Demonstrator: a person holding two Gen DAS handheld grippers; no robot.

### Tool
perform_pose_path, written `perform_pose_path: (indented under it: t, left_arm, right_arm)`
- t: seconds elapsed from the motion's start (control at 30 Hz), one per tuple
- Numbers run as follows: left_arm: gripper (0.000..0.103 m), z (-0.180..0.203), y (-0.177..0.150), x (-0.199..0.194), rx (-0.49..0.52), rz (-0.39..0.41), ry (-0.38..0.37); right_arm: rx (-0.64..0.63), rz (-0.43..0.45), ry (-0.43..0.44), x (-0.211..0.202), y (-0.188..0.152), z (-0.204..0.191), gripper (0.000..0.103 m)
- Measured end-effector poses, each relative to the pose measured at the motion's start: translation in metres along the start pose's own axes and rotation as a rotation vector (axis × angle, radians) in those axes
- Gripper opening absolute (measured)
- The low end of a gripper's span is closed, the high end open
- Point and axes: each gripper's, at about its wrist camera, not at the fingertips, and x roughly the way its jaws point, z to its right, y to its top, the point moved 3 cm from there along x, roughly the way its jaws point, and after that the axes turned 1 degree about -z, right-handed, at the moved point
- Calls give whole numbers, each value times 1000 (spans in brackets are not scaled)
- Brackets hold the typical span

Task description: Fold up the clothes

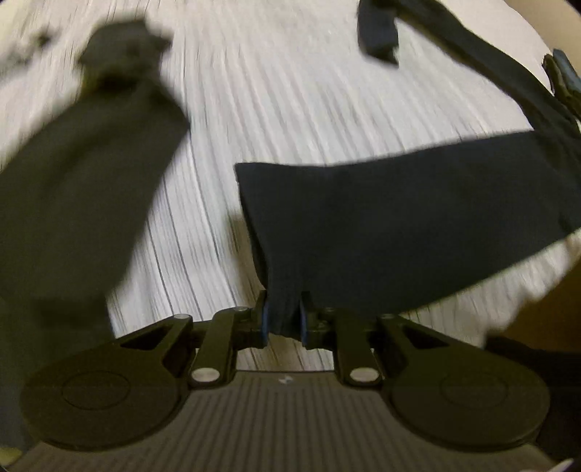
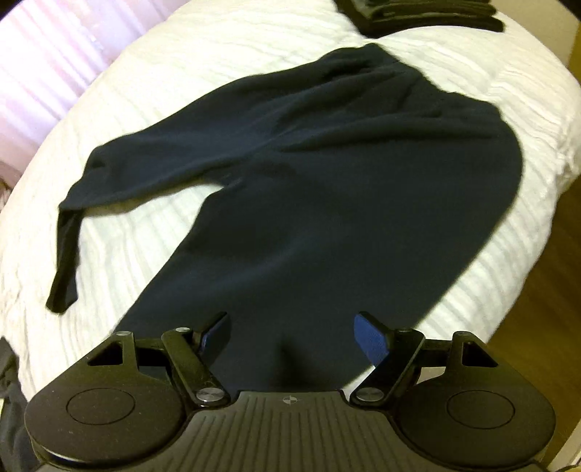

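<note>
A dark navy long-sleeved garment lies spread on the white ribbed bedcover. One sleeve trails off to the left. My right gripper is open, its jaws wide apart just above the garment's near hem. My left gripper is shut on an edge of the navy garment, which hangs lifted from its jaws. A dark blurred sleeve or cloth lies to the left in the left wrist view.
A stack of folded dark clothes sits at the far edge of the bed. The wooden floor shows beyond the bed's right edge. A pink striped curtain is at the far left.
</note>
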Motion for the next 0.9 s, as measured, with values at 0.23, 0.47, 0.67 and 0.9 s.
perform_pose_path:
  t: [0.23,0.47,0.67,0.9]
  left_arm:
    - [13,4,-29,31,-16,-42,-3]
    - [19,-10,-19,13,99,16,210]
    - [27,3,29,-17,182,140,249]
    - [40,76,121,-3,371,221,260]
  right_arm:
    - [-43,-32,-2,0,-17,-10,78]
    - [71,34,-51,-33,-19,17,78]
    - [115,100,-48,-53,-1,32,78]
    - [93,156,-11,-58,60,49,78]
